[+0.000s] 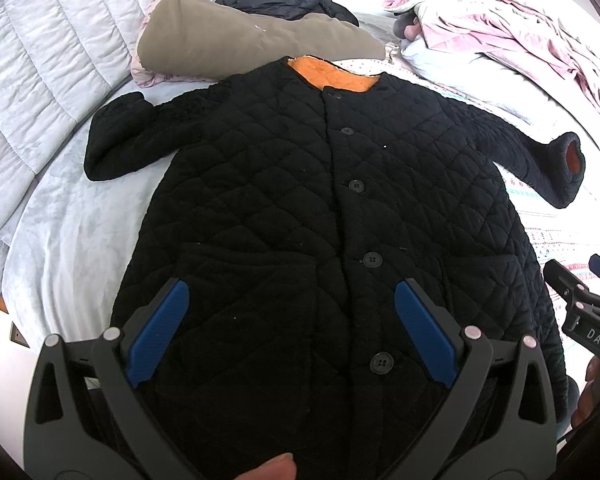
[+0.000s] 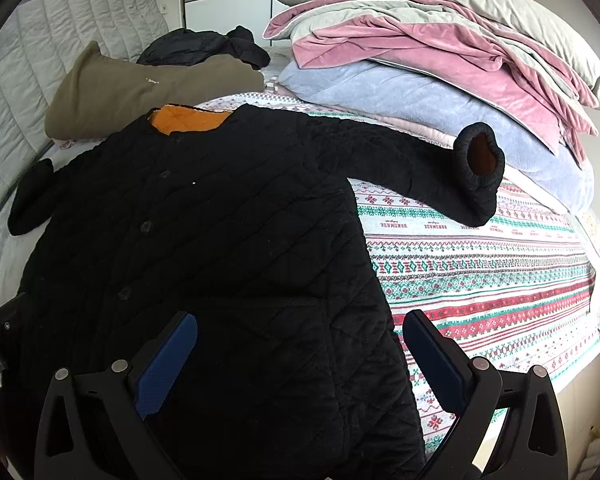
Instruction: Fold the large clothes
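Coat lies flat, buttoned, on the bed. Both grippers, left and right, hover wide and empty over its hem; best start with the sleeves.

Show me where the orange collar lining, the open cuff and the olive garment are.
orange collar lining (image 1: 332,74), left wrist view, middle of the fleece.
open cuff (image 2: 480,168), right wrist view, black rim.
olive garment (image 2: 140,88), right wrist view, upper surface.
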`<act>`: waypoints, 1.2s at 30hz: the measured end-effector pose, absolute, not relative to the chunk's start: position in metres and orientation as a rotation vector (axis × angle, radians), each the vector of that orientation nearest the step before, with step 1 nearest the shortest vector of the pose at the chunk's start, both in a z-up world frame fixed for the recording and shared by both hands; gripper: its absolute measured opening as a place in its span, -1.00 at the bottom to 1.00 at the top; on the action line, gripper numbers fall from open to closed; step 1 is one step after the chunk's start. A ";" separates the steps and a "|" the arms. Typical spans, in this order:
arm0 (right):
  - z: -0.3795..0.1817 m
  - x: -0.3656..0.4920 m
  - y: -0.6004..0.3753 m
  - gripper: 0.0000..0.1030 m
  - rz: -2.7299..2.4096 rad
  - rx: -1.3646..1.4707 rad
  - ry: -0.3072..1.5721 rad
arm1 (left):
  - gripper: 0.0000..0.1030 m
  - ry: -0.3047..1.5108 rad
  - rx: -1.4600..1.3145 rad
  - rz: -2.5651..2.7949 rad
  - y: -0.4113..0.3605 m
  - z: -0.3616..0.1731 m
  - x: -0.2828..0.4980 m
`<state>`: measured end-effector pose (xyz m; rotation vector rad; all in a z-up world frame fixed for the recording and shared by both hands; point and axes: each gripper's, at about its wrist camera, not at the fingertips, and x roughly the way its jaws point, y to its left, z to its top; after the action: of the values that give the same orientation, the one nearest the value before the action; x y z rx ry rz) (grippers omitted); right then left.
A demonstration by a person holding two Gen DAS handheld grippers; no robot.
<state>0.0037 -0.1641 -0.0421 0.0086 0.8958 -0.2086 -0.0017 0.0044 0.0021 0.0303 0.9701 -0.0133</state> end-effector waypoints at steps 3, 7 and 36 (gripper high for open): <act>-0.042 0.004 -0.164 1.00 -0.210 0.007 0.894 | 1.00 0.970 0.030 -0.014 0.005 0.002 -0.002; -0.041 0.004 -0.164 1.00 -0.210 0.005 0.893 | 1.00 0.970 0.033 -0.013 0.004 0.001 -0.001; -0.039 0.018 -0.180 1.00 -0.183 0.019 0.843 | 1.00 0.928 -0.011 -0.065 0.016 0.003 0.015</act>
<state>0.0177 -0.1800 -0.0393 0.0190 0.8427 -0.1827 0.0145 0.0163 0.0028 -0.0112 0.9276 -0.0646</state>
